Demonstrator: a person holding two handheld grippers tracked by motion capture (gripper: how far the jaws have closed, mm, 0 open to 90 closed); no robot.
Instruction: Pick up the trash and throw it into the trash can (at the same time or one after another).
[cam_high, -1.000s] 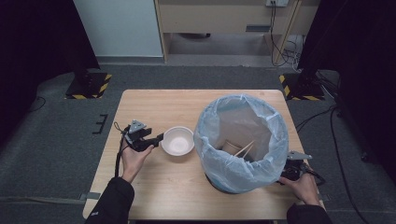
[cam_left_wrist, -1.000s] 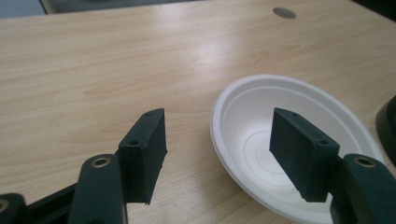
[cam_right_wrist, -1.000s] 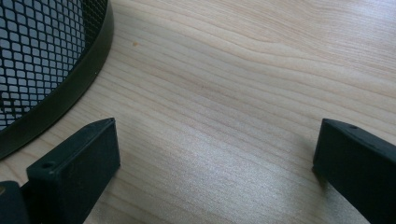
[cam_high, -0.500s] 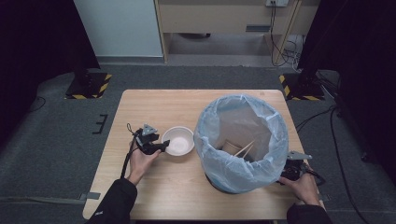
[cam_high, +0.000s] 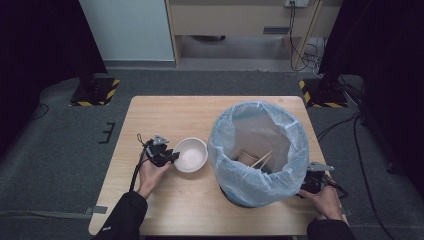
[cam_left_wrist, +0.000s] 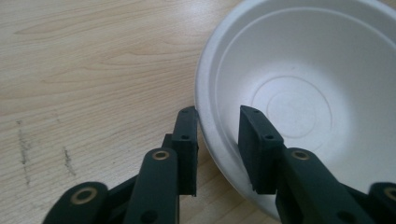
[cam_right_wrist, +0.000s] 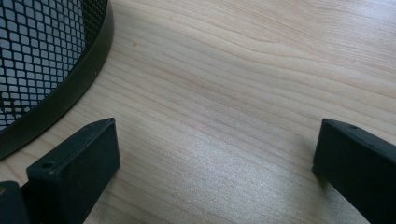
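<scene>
A white paper bowl (cam_high: 191, 154) sits on the wooden table (cam_high: 165, 115), left of the bin. My left gripper (cam_high: 172, 156) is at the bowl's left edge. In the left gripper view the bowl (cam_left_wrist: 303, 93) rim runs between the jaws, one pad outside and one inside, and my left gripper (cam_left_wrist: 217, 114) has just been closing, with a small gap still showing at the inner pad. My right gripper (cam_high: 307, 187) rests low at the bin's right base. In the right gripper view my right gripper (cam_right_wrist: 217, 126) stands wide open over bare wood.
A black mesh bin (cam_right_wrist: 42, 56) lined with a pale blue bag (cam_high: 257, 145) stands right of centre and holds a paper cup (cam_high: 248, 157) and wooden chopsticks (cam_high: 262, 160). Bare table lies behind the bowl and along the front edge.
My left gripper slid right to the bowl, and its jaws narrowed around the rim. The right hand and the bin stayed put.
</scene>
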